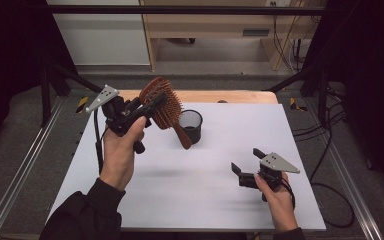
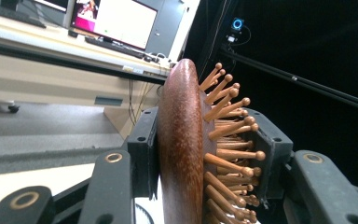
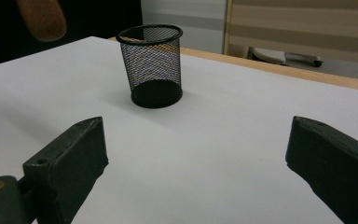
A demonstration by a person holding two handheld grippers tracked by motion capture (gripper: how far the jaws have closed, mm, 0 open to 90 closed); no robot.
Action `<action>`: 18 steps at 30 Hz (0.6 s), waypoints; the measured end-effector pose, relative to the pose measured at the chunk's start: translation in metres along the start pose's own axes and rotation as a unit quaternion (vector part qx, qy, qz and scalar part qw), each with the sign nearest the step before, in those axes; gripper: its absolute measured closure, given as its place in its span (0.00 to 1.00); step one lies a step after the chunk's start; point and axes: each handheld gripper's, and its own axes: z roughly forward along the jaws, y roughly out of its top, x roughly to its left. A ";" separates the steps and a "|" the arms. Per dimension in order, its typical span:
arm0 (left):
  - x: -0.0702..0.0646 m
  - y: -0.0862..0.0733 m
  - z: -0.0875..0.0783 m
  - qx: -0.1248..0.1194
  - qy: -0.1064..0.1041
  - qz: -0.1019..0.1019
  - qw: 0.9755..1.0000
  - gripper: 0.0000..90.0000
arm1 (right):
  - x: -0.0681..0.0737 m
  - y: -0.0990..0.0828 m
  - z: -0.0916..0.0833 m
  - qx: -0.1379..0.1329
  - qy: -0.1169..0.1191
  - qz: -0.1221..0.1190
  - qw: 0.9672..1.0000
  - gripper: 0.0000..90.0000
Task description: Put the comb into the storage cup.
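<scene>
Left tongs [image 1: 156,102]: clamped across the head of a wooden paddle hairbrush [image 1: 164,106]. In the left gripper view one jaw presses the smooth brown back of the hairbrush [image 2: 182,154] and the other sits against the peg bristles, so the grip is closed on the head. The brush is lifted clear of the white tabletop [image 1: 190,185], head up and tilted, handle pointing down toward a black mesh pen cup [image 1: 190,126] that stands upright near the middle back of the tabletop.

Right tongs [image 1: 245,161]: jaws spread wide, nothing between them, held low over the right part of the tabletop, well apart from the cup. The right gripper view looks between its jaws at the mesh cup [image 3: 151,65]; the brush handle tip [image 3: 42,18] shows top left.
</scene>
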 end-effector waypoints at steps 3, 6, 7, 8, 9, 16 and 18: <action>0.001 0.006 0.007 -0.002 0.003 0.002 1.000 0.58 | 0.001 0.000 0.003 0.005 0.002 0.000 1.000 0.06; 0.004 0.009 0.011 -0.006 0.007 0.000 1.000 0.58 | -0.001 0.000 0.003 0.004 -0.003 0.007 1.000 0.06; 0.005 0.009 0.013 -0.006 0.009 0.001 1.000 0.58 | -0.001 0.000 0.003 0.003 -0.004 0.008 1.000 0.06; 0.005 0.010 0.014 -0.005 0.010 0.002 1.000 0.58 | -0.001 0.000 0.003 0.003 -0.005 0.007 1.000 0.06; 0.006 0.010 0.016 -0.004 0.010 0.004 1.000 0.58 | 0.000 0.000 0.003 0.005 -0.005 0.007 1.000 0.06; 0.009 0.013 0.025 -0.009 0.015 0.005 1.000 0.58 | 0.002 0.000 0.003 0.008 -0.003 0.007 1.000 0.05; 0.011 0.014 0.027 -0.010 0.016 0.006 1.000 0.58 | 0.001 0.000 0.003 0.009 -0.003 0.009 1.000 0.05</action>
